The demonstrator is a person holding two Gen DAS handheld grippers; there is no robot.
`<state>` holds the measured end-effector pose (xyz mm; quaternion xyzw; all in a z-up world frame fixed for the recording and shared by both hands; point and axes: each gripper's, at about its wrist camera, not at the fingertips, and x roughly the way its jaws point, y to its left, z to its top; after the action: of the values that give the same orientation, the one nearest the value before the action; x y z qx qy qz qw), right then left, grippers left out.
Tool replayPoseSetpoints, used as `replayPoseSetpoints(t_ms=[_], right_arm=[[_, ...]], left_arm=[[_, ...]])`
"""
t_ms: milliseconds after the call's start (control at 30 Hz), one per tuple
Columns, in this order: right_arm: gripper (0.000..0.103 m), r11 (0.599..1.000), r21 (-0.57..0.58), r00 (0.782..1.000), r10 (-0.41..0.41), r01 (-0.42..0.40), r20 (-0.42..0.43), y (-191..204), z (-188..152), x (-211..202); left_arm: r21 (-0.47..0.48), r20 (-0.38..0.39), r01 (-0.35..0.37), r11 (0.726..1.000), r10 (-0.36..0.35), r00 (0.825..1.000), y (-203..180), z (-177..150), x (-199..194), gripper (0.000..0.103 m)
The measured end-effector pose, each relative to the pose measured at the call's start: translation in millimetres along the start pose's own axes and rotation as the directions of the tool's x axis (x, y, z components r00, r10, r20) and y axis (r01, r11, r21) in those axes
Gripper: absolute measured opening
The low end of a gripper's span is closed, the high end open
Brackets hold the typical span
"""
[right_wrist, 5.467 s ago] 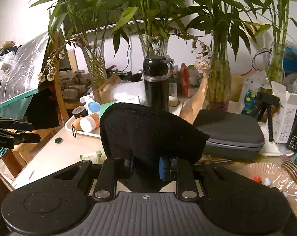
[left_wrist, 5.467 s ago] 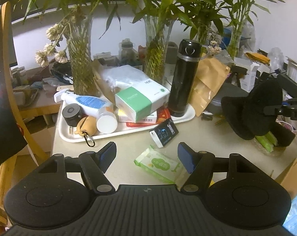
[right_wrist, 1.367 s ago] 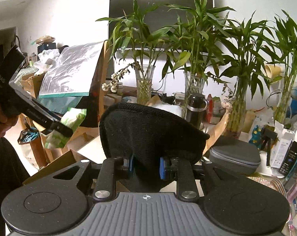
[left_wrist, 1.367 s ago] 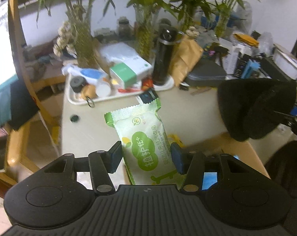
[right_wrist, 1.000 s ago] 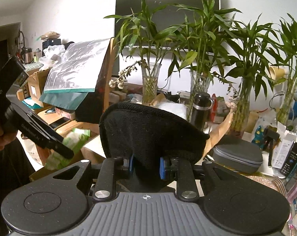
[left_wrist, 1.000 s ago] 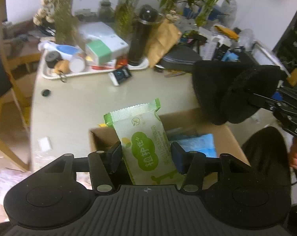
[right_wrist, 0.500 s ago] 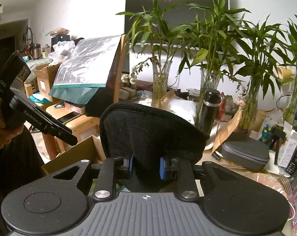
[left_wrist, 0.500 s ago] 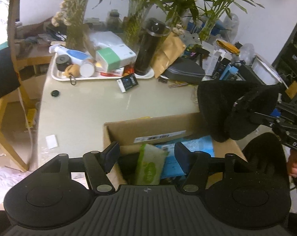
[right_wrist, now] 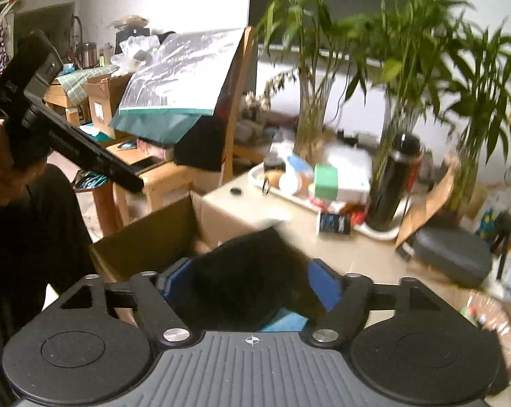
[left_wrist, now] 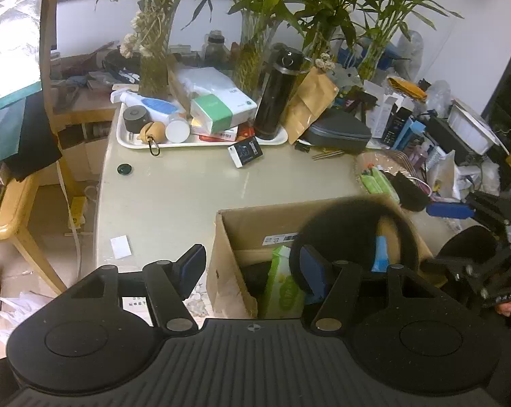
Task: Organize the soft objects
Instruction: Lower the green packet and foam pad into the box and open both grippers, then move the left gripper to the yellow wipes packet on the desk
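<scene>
Black fleece, a soft black hat (left_wrist: 353, 227), hangs blurred over the open cardboard box (left_wrist: 245, 224), which stands against the near edge of the table (left_wrist: 174, 190). The right gripper (right_wrist: 252, 281) sits right above it with its jaws spread wide, blue pads clear on both sides, so the hat looks let go and dropping into the box; the blur makes it hard to say whether cloth touches a pad. Held over the opening like this, the release lets the soft thing fall straight in, no pushing needed. Inside the box a green wipes pack (left_wrist: 282, 281) stands on end against the near wall, beside something light blue (left_wrist: 379, 254). The left gripper (left_wrist: 252, 268) hovers above the box's near-left corner, jaws apart and empty, nothing between them. On the far side of the table, the white tray (left_wrist: 201, 142) with its black flask (left_wrist: 277, 101) carries hard items, well apart from the box, so my guess is they are not part of this job
</scene>
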<state>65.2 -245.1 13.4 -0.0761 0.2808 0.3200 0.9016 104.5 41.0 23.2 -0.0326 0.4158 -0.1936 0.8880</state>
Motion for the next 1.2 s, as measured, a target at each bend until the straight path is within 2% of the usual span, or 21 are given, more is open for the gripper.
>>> replayPoseSetpoints(t_ms=[33, 67, 233, 400, 833, 1200], right_arm=[[0.096, 1.0, 0.008, 1.0, 0.003, -0.003, -0.007, -0.7, -2.0, -0.5], [0.099, 1.0, 0.011, 1.0, -0.003, 0.003, -0.009, -0.8, -3.9, -1.5], [0.103, 1.0, 0.024, 0.999, -0.017, 0.018, -0.037, -6.3, -9.5, -4.5], [0.103, 0.997, 0.064, 0.998, -0.041, 0.044, -0.049, -12.5, -11.8, -3.8], [0.103, 0.988, 0.124, 0.993, -0.085, 0.094, -0.079, -25.9, -7.7, 3.5], [0.103, 0.948, 0.286, 0.975, -0.085, 0.142, -0.203, -49.7, -7.8, 26.0]], left_arm=[[0.0, 0.0, 0.0, 1.0, 0.0, 1.0, 1.0, -0.5, -0.9, 0.061], [0.001, 0.0, -0.002, 1.0, 0.002, 1.0, 1.3, -0.9, -1.1, 0.061], [0.021, 0.007, -0.034, 0.999, 0.034, 0.999, 2.6, -4.3, 0.4, 0.061], [-0.007, -0.006, -0.025, 1.0, 0.025, 1.0, 4.6, -4.0, 6.9, 0.061], [0.037, -0.001, -0.04, 0.999, 0.04, 0.999, -4.4, -1.1, 14.9, 0.061], [0.04, -0.013, -0.068, 0.997, 0.069, 0.998, -3.9, -1.9, 25.1, 0.061]])
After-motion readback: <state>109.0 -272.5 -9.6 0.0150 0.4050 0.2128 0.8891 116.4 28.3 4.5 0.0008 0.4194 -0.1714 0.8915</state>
